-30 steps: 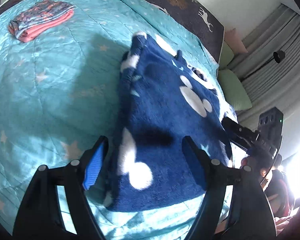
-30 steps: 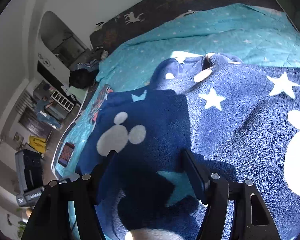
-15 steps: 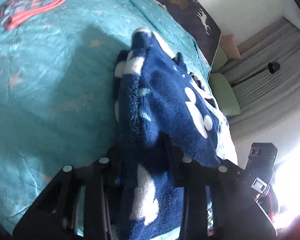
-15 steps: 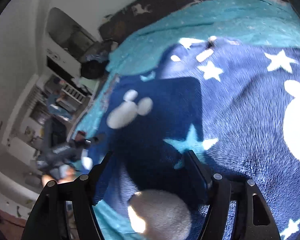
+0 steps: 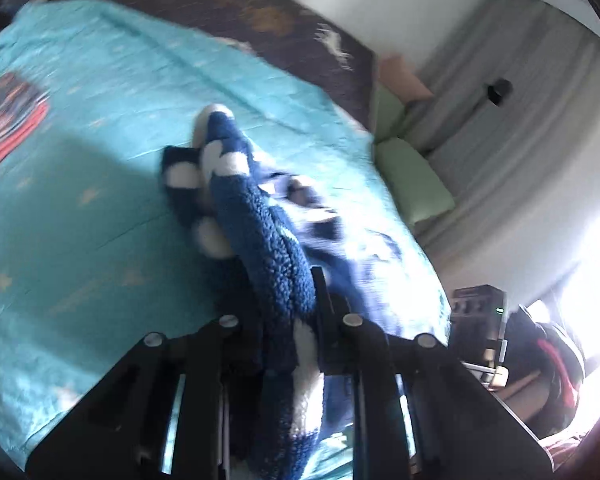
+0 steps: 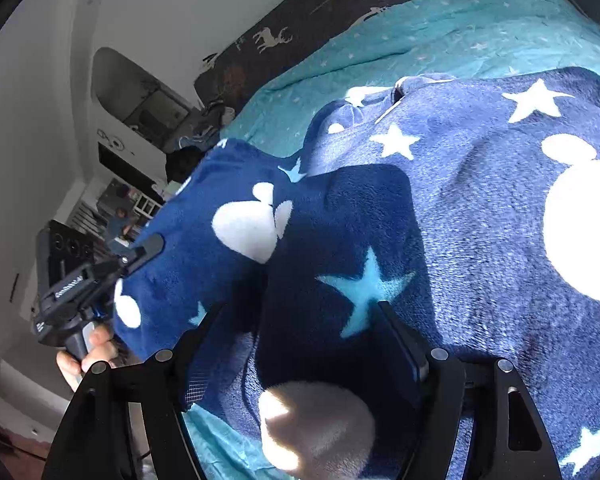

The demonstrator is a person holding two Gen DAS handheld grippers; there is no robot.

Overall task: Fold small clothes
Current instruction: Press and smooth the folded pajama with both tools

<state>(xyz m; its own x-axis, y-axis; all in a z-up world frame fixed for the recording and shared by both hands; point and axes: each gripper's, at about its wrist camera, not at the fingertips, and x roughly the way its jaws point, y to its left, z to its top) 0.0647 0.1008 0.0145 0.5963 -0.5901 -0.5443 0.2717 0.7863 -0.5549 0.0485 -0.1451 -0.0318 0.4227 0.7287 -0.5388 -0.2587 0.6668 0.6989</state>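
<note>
A dark blue fleece garment [image 6: 480, 208] with white stars and mouse-head shapes lies on a teal bedspread [image 5: 80, 208]. My left gripper [image 5: 288, 292] is shut on an edge of the garment [image 5: 268, 240] and holds it lifted off the bed. It shows at the left of the right wrist view [image 6: 140, 252], with the raised flap [image 6: 204, 248] hanging from it. My right gripper [image 6: 300, 312] is open, its fingers straddling a fold of the garment near the bed's front edge.
A folded red and patterned garment [image 5: 8, 120] lies on the bedspread at far left. A dark headboard cover [image 5: 260, 20] with deer runs along the back. Green pillows [image 5: 416, 184] and grey curtains [image 5: 520, 120] stand to the right. Shelves and furniture [image 6: 132, 208] stand beyond the bed's left side.
My left gripper closed on the garment's edge and lifted it, pulling a flap up. My right gripper stayed open over the fold.
</note>
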